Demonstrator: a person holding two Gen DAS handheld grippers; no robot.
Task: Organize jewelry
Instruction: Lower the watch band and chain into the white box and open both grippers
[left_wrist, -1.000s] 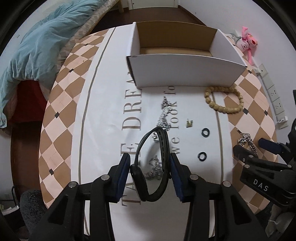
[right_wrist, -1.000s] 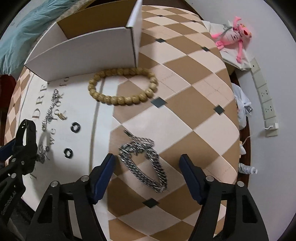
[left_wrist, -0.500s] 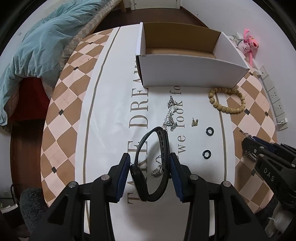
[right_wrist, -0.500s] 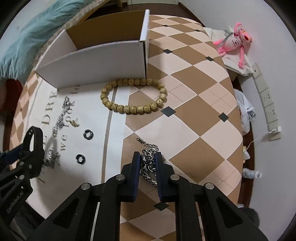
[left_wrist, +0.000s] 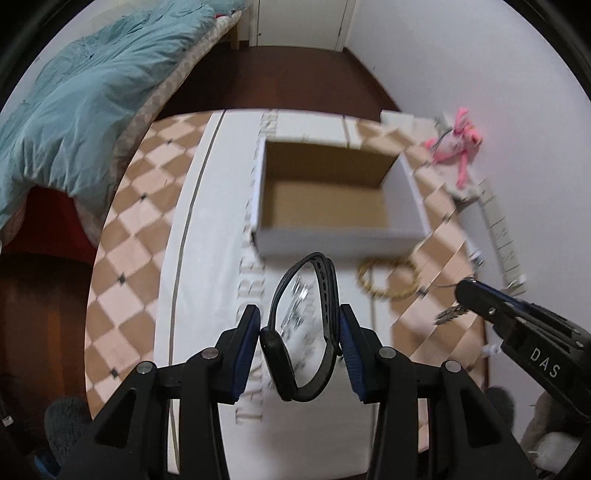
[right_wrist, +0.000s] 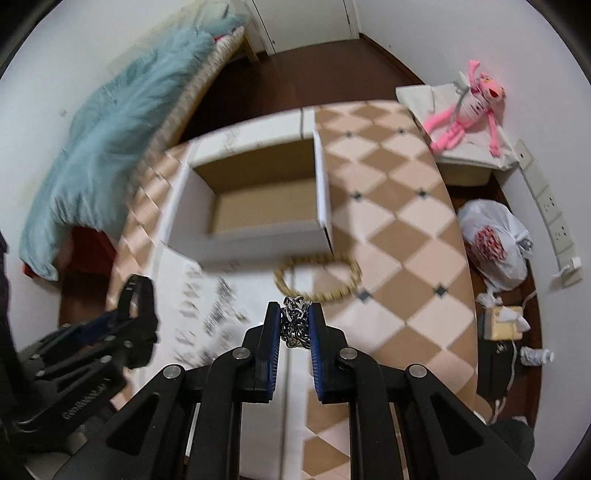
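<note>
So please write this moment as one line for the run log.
left gripper: holds black band | right gripper: holds steel chain | box: empty

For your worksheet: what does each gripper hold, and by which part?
Left gripper: black band, pinched across its loop. Right gripper: silver chain, bunched between the fingers.

Working remotely in home bedroom: bed (left_wrist: 192, 74) with teal duvet (left_wrist: 74, 99), dark wood floor (right_wrist: 314, 74), pink plush toy (right_wrist: 469, 107), wall sockets (right_wrist: 550, 206), checkered tablecloth (right_wrist: 399, 206).

Both grippers are black plastic with blue ribbed fingers (left_wrist: 246, 350), silver screws, and white "DAS" lettering.
</note>
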